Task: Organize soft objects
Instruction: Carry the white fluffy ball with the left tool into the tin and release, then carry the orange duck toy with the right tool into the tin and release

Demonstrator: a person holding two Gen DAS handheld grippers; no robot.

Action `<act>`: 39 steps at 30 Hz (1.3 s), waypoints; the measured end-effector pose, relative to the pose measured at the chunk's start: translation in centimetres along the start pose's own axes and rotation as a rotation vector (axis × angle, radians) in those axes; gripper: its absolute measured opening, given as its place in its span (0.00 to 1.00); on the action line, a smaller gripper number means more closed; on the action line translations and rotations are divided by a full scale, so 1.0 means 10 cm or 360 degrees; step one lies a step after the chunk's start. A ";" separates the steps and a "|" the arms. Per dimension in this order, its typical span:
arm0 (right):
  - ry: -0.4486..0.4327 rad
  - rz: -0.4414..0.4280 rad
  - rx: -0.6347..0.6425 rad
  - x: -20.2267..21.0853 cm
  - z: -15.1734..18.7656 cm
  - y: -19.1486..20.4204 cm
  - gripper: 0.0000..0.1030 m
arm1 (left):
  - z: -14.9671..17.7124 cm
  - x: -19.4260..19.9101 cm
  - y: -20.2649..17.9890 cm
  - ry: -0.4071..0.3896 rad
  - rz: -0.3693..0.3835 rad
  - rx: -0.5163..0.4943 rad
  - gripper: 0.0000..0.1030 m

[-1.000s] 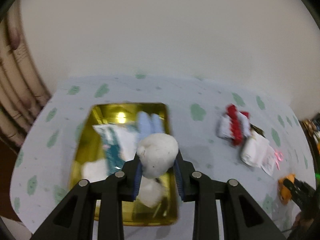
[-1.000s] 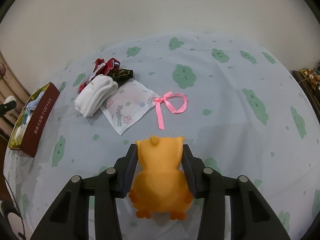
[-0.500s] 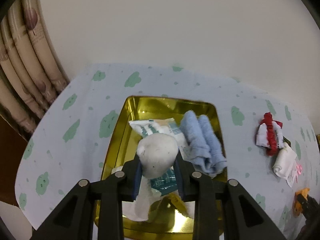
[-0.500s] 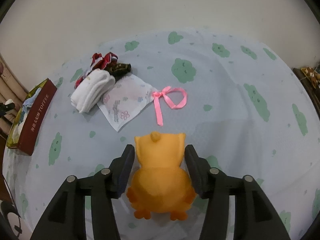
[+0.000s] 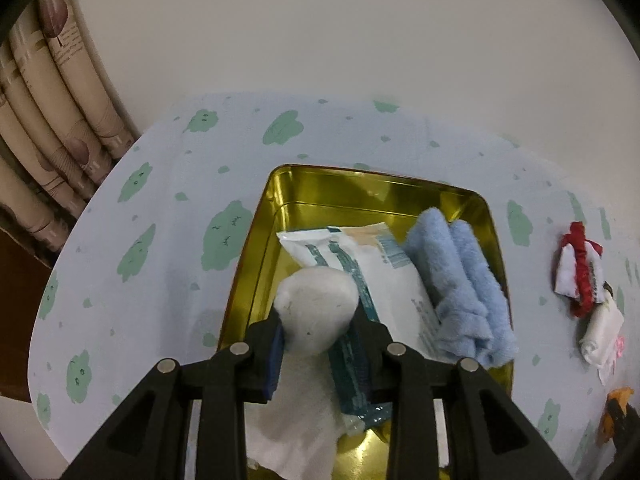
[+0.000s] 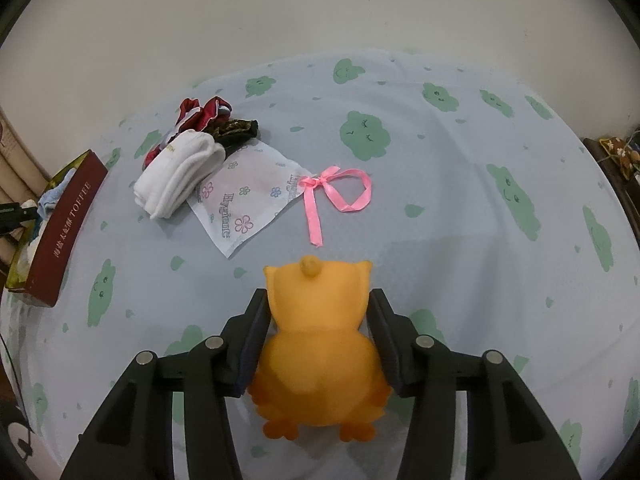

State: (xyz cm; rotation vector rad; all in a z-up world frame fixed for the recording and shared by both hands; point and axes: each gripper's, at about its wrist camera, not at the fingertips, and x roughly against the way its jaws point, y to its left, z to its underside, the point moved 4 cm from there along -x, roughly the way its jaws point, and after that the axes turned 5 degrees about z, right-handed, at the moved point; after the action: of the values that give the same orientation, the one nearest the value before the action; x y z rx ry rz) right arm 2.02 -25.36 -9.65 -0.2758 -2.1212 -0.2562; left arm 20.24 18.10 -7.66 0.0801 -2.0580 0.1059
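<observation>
Ball going into the tin

The left gripper (image 5: pixel 318 338), just loosening, pinches a white ball (image 5: pixel 316 310) over the tin (image 5: pixel 256 248); at 2 o'clock lies a blue towel (image 5: pixel 464 288). The ball could roll out.

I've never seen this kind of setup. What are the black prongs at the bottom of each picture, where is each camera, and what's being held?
The prongs are two-finger tools that a person holds, one per hand, each with a camera looking along its fingers. The left tool holds a white soft ball over a gold tin containing a blue towel and a white packet. The right tool has an orange plush toy between its fingers on the cloud-print tablecloth; whether it is gripped isn't clear. White socks, a tissue pack and a pink ribbon lie beyond.
</observation>
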 end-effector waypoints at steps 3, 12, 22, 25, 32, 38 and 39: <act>0.0001 -0.0004 -0.0003 0.00 0.00 0.00 0.45 | -0.01 0.00 -0.01 0.0012 -0.0030 -0.0030 0.36; -0.0001 -0.0002 -0.0001 0.00 -0.01 0.00 0.44 | -0.06 0.06 0.09 0.0045 -0.0078 -0.0005 0.59; -0.0018 0.0004 0.0005 0.02 -0.01 0.00 0.43 | 0.13 0.43 0.08 -0.0082 -0.0063 0.0016 0.59; -0.0044 -0.0006 0.0012 0.03 -0.01 0.01 0.43 | 0.25 0.50 0.06 -0.0108 -0.0074 0.0002 0.59; -0.0092 -0.0004 0.0019 0.08 -0.05 0.05 0.43 | 0.46 0.70 0.08 -0.0234 -0.0151 -0.0074 0.59; -0.0067 -0.0010 0.0046 0.13 -0.11 0.23 0.43 | 0.55 0.75 0.35 -0.0290 -0.0191 -0.0008 0.59; -0.0076 -0.0017 0.0068 0.16 -0.14 0.31 0.43 | 0.58 0.75 0.40 -0.0285 -0.0202 0.0007 0.59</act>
State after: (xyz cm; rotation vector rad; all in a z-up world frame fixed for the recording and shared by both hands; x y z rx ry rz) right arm 3.20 -22.70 -7.30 -0.2476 -2.1735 -0.2122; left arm 11.23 21.31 -3.86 0.2300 -2.2253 0.0250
